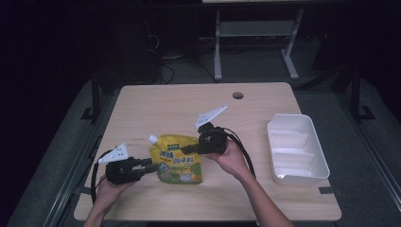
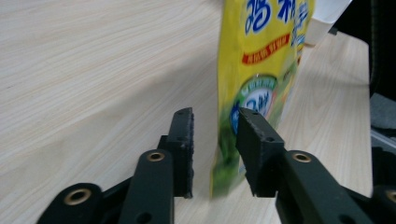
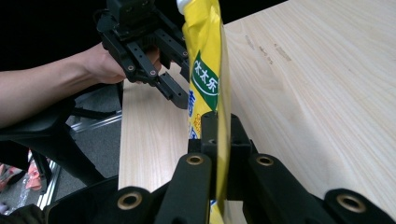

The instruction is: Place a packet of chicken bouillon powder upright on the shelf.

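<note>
A yellow spouted drink pouch [image 1: 177,161] stands upright near the table's front middle, white cap up and to the left. My right gripper [image 1: 185,149] is shut on the pouch's right edge; in the right gripper view the jaws [image 3: 219,135] pinch the thin yellow film [image 3: 204,60]. My left gripper [image 1: 152,166] is at the pouch's lower left. In the left gripper view it [image 2: 215,140] is open, its jaws on either side of the pouch's lower edge [image 2: 254,70] with gaps showing. The left gripper [image 3: 179,97] also appears beyond the pouch in the right gripper view.
A white divided tray [image 1: 297,149] sits at the table's right side, its corner [image 2: 327,16] visible past the pouch. The light wooden table [image 1: 189,104] has a cable hole [image 1: 238,95] at the back. Dark floor and a desk frame lie behind.
</note>
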The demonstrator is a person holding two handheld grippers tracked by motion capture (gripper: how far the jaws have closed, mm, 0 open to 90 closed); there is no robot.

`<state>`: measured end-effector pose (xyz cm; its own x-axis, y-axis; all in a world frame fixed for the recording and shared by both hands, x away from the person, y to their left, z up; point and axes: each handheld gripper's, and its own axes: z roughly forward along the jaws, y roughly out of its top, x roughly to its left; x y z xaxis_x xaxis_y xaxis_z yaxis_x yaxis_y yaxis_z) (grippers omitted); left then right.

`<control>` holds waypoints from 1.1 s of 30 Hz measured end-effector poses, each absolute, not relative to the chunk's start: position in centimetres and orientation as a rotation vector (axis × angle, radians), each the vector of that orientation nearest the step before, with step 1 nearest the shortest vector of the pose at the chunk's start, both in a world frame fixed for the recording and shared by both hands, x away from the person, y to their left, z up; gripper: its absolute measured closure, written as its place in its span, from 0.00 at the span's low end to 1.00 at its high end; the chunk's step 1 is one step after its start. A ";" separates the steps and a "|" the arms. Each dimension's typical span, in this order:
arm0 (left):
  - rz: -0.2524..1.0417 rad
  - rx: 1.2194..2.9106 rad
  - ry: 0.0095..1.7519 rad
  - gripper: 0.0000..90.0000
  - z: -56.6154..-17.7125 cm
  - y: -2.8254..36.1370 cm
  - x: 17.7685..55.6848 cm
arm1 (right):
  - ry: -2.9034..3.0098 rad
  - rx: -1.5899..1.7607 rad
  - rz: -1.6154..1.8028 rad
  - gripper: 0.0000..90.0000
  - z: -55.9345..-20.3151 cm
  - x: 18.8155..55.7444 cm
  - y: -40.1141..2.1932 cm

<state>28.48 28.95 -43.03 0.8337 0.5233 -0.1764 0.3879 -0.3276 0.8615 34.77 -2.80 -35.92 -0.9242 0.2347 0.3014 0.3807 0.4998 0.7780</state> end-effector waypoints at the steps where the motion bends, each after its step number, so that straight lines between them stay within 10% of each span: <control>1: 0.164 1.969 0.673 0.71 -43.1 28.9 28.5 | -2.586 -0.536 -1.400 1.00 -35.8 34.8 -2.9; 33: 0.194 2.069 0.694 0.53 -43.7 28.3 28.6 | -2.653 -0.761 -1.469 1.00 -30.5 35.7 -14.9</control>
